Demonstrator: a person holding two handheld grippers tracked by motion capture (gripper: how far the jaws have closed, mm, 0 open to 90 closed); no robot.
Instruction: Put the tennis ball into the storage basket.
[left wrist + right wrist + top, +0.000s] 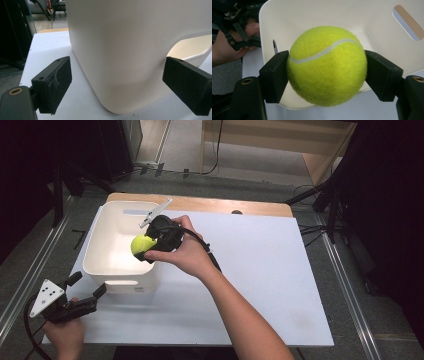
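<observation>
A yellow-green tennis ball point(142, 244) point(327, 66) is clamped between the jaws of my right gripper point(146, 246) point(327, 75), which is shut on it. The ball hangs over the right rim of a white plastic bin point(100, 265) point(294, 17), above its inside. At the table's near left corner my left gripper point(89, 285) point(117, 82) stands open, its jaws on either side of the bin's point(120, 50) near rounded corner without touching it.
The bin rests on a white sheet point(260, 270) laid over a wooden table point(220, 205). Handle slots pierce the bin's walls point(119, 282). Dark stands and cables point(330, 195) surround the table. The sheet's right half lies bare.
</observation>
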